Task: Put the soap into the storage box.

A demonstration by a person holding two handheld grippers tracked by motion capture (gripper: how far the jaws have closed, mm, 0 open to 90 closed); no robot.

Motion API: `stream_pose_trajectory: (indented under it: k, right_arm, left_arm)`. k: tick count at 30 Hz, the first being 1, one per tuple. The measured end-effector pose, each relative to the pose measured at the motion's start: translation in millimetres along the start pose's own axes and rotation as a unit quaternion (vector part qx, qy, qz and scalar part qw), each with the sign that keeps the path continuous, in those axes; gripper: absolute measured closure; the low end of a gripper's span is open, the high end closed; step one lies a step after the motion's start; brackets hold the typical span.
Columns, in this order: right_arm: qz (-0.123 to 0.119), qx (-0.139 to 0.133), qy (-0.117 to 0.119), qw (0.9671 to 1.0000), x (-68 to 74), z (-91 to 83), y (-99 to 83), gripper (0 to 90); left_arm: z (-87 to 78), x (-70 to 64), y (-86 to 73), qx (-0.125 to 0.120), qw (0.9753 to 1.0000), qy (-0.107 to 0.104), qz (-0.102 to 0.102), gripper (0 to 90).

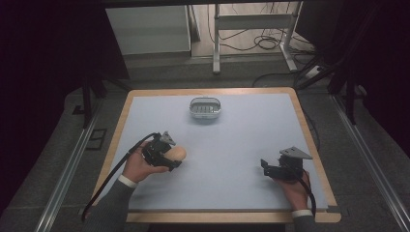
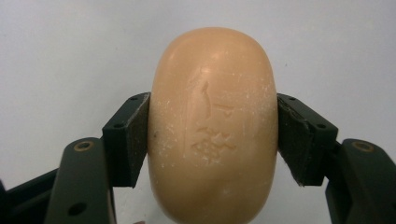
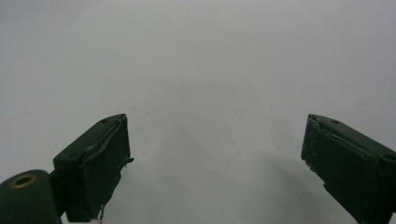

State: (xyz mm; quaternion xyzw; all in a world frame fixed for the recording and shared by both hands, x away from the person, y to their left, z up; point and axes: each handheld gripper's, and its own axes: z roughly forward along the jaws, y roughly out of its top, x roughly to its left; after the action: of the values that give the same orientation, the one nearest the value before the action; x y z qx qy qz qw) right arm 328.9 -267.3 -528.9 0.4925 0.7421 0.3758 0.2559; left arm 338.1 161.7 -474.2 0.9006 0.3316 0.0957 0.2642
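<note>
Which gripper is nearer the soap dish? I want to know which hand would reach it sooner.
Left, by a little. The left gripper, shut on the soap bar, sits in front of the soap dish, slightly left. The right gripper, open, is farther off to the dish's right.

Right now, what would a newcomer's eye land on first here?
The tan soap, clamped on both sides by the left tongs near the table's left front. Next, the grey dish toward the back at the middle, apart from both hands. The right tongs stand open over bare table at the right front.
</note>
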Motion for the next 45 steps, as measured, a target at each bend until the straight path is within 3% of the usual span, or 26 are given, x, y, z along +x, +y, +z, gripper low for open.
stream_pose_trajectory:
  k: [20, 37, 45]
  right_arm:
    - [0.002, 0.001, -0.001, 1.0, -0.1, 0.4, 0.1, 7.9]
    - [0.003, 0.002, 0.0, 1.0, -0.3, 0.3, 0.1, 7.9]
    - [0.003, 0.002, 0.001, 1.0, -0.5, 0.3, 0.1, 7.9]
  left_arm:
    - [0.1, 9.3, 24.8, -0.008, 0.9999, 0.007, 0.005, 32.8]
    - [-1.2, 20.1, 38.1, -0.019, 0.9998, 0.01, -0.002, 32.8]
    - [0.3, 25.8, 44.6, -0.013, 0.9998, 0.016, -0.003, 32.8]
